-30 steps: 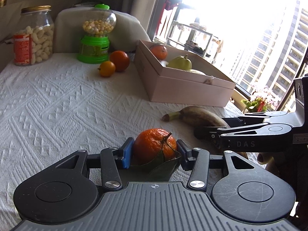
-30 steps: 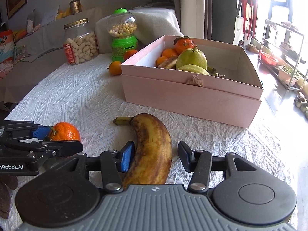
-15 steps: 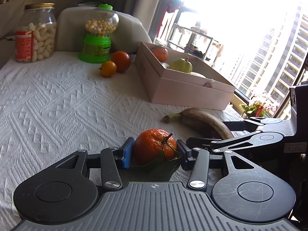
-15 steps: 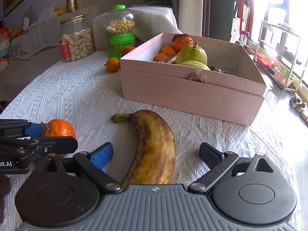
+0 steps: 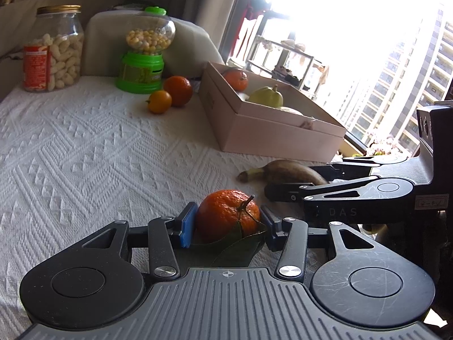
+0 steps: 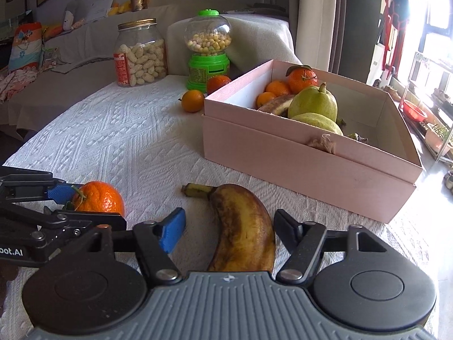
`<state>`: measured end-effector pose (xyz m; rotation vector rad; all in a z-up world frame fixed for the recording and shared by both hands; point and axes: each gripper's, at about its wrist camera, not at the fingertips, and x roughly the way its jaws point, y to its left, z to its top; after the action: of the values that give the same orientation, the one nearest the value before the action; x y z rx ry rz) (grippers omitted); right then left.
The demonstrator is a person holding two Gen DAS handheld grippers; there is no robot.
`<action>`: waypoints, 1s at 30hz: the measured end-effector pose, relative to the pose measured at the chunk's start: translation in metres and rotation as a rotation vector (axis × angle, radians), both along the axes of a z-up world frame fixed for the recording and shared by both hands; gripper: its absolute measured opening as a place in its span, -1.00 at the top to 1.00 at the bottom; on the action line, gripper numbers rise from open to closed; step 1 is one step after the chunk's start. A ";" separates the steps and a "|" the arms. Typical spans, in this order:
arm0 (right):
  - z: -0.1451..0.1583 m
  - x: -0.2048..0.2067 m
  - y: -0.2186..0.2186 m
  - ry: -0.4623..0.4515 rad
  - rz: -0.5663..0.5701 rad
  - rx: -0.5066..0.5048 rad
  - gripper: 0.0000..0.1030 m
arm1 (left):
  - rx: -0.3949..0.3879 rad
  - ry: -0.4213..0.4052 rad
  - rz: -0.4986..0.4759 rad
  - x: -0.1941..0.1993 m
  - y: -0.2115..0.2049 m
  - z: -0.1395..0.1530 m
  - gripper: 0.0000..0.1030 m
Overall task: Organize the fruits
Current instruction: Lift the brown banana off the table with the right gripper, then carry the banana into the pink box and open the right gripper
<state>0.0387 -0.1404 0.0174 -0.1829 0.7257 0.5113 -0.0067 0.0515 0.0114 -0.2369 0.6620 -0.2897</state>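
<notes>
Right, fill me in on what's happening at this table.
A person is sorting fruit into the pink box with two handheld grippers. The left gripper is shut on a tangerine resting on the tablecloth. The right gripper straddles a browned banana, jaws just closing but not yet gripping.

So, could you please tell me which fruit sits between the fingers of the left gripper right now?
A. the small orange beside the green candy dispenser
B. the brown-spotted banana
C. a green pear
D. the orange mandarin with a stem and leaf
D: in the left wrist view the left gripper has its fingers closed against the mandarin, while the banana lies in front of the right gripper.
</notes>
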 end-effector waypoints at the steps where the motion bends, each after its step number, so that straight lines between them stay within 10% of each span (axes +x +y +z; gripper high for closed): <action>1: 0.002 -0.001 0.000 -0.010 -0.009 -0.015 0.17 | -0.003 0.000 0.000 0.000 0.001 0.000 0.00; 17: 0.026 -0.025 -0.081 0.008 -0.196 0.100 0.29 | 0.008 0.001 0.004 0.000 -0.002 0.000 0.00; 30: 0.016 -0.009 -0.075 0.062 -0.208 0.116 0.29 | 0.221 0.063 0.021 0.008 -0.034 0.010 -0.01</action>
<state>0.0295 -0.2149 0.0333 0.0167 0.7636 0.3598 0.0018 0.0175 0.0213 -0.0415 0.7470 -0.1877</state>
